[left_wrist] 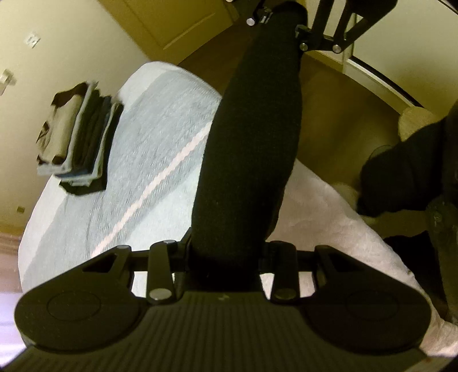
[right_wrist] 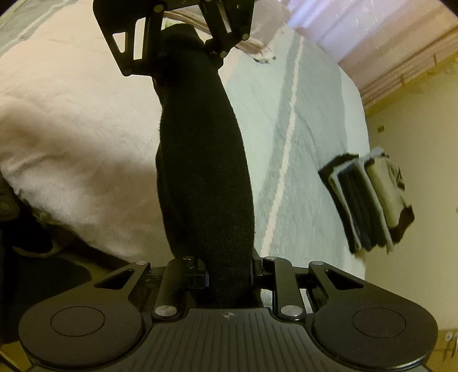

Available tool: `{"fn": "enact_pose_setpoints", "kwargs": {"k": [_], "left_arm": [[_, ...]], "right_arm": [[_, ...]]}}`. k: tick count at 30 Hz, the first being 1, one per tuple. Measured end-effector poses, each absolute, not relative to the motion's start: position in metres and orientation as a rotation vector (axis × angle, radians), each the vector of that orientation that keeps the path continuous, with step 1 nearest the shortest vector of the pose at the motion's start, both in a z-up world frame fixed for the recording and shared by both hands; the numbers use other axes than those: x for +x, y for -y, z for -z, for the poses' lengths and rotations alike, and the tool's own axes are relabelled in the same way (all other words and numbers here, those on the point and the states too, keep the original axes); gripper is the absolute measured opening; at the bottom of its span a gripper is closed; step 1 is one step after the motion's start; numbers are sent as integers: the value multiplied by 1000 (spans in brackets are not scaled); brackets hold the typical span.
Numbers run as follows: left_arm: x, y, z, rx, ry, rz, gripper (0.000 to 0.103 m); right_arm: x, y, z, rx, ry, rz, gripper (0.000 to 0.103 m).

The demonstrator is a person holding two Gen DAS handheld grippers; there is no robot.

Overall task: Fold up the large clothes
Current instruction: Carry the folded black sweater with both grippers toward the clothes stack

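A long black garment (left_wrist: 252, 137) hangs taut in the air between my two grippers, above the bed. In the left wrist view my left gripper (left_wrist: 226, 257) is shut on its near end, and my right gripper (left_wrist: 283, 20) pinches the far end at the top. From the right wrist the same black garment (right_wrist: 206, 177) runs from my right gripper (right_wrist: 229, 271), shut on it, up to my left gripper (right_wrist: 183, 43). The cloth bunches into a thick roll and hides the fingertips.
A stack of folded clothes (left_wrist: 77, 140) (right_wrist: 369, 200) sits near the bed's edge by the wall. The bed cover (left_wrist: 148, 177) is grey-blue with a white stripe. A fluffy white blanket (right_wrist: 71, 128) covers the other side. Dark clothing of a person (left_wrist: 415, 171) is at the right.
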State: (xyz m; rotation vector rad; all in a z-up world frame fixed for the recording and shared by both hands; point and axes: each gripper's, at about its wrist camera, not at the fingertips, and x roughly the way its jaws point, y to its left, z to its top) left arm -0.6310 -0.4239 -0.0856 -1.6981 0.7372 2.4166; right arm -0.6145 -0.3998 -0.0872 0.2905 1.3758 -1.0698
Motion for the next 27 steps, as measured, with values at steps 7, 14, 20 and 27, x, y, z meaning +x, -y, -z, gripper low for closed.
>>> {"fn": "enact_pose_setpoints", "kwargs": {"k": [7,14,20,27], "left_arm": [[-692,420,97,-1703,-733,-2367,33],[-778,426,103,-1750,-624,-2391,33],[-841,441,94,-1798,-555,-2471,33],[-881,479,71,-1816,-537,-2531,33]], "right_arm": [[-679,389,94,305,-1367,1037,20],[-779,395,89,274,-1358,954,20],[-847,415,69,187,-1378,895,20],[-890,458,44,128,-1386,862,20]]}}
